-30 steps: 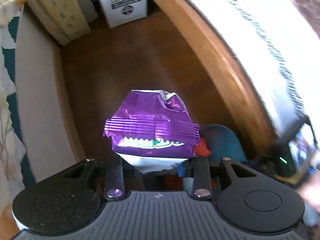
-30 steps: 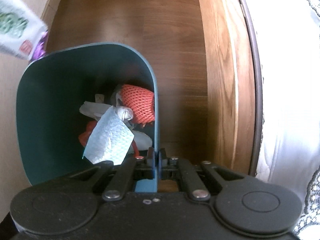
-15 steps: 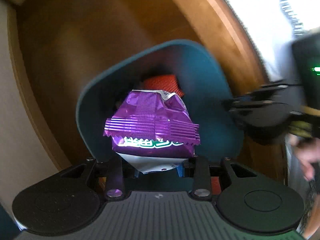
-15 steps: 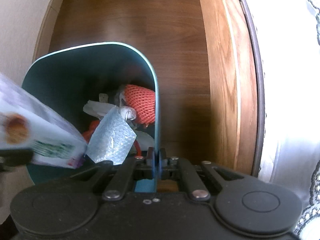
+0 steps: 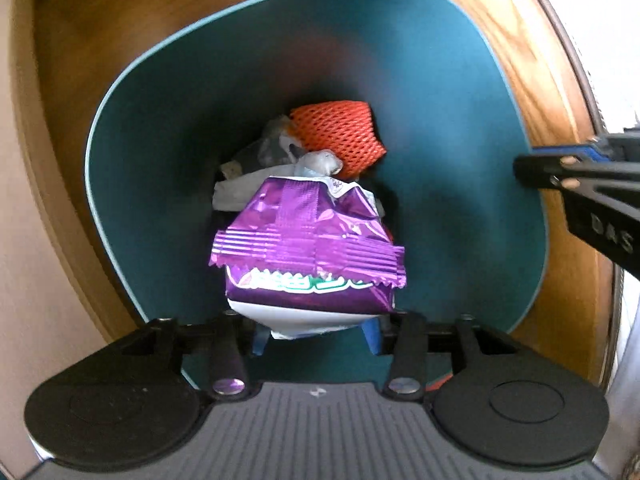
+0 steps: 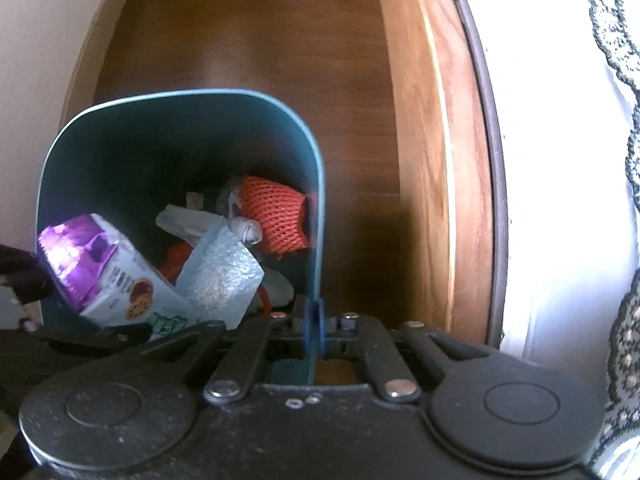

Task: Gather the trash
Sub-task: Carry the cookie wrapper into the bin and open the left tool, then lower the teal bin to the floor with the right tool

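My left gripper (image 5: 316,338) is shut on a purple and white snack wrapper (image 5: 308,260) and holds it inside the mouth of a teal trash bin (image 5: 168,128). The wrapper also shows in the right wrist view (image 6: 100,268), low at the bin's left side. My right gripper (image 6: 314,328) is shut on the bin's right rim (image 6: 316,240); it shows in the left wrist view (image 5: 536,162) at the right rim. In the bin lie an orange foam net (image 5: 340,136), crumpled white paper (image 6: 188,224) and a pale blue sheet (image 6: 220,276).
The bin stands on a dark wooden floor (image 6: 240,40). A cream wall (image 6: 36,32) is on the left. A wooden frame (image 6: 436,120) with a white lace-edged cloth (image 6: 560,120) runs along the right.
My left gripper has carried the wrapper from above the floor to over the bin, then down into its mouth. The right gripper has kept its hold on the rim.
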Tool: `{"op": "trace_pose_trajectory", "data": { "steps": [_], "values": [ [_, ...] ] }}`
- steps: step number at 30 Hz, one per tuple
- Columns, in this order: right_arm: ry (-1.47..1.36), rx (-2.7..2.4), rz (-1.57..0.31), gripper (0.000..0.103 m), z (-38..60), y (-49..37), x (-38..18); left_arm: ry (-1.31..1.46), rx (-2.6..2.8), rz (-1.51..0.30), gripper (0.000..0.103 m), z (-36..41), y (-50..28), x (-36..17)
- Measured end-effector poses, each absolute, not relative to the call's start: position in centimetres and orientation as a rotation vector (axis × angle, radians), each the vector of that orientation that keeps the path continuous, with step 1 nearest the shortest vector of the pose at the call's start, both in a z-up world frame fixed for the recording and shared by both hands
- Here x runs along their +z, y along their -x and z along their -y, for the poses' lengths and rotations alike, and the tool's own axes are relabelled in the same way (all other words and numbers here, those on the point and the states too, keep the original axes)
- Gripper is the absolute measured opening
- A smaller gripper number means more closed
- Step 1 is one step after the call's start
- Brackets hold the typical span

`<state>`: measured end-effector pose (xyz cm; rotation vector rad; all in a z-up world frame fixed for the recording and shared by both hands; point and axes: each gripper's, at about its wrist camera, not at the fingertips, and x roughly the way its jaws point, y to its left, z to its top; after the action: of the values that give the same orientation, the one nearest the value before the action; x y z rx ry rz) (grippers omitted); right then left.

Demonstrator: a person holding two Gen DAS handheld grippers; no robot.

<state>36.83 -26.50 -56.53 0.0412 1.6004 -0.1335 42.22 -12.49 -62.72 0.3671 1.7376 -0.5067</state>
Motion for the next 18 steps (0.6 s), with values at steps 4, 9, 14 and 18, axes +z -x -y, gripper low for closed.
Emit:
{"op": "trace_pose_trajectory", "data": {
  "steps": [4,9,14,18],
  "values": [
    [-0.071,-0.087,-1.578,0.010,26.5,-35.4,-55.6,-0.337,-0.446,-1.716,0.055,12.0,-40.6,-61.9],
    [-0.107,-0.022,-1.521,0.012,25.5,-33.5,-54.0,-0.306,-0.417,-1.652,0.071,11.2,-39.8,-60.1],
    [-0.165,-0.012,-1.440,0.017,24.6,-31.5,-52.2,-0.292,-0.403,-1.584,0.073,10.2,-39.1,-57.8],
    [-0.201,-0.021,-1.375,0.020,23.7,-29.6,-50.0,-0.297,-0.410,-1.517,0.073,9.0,-38.2,-54.4]
  ]
}}
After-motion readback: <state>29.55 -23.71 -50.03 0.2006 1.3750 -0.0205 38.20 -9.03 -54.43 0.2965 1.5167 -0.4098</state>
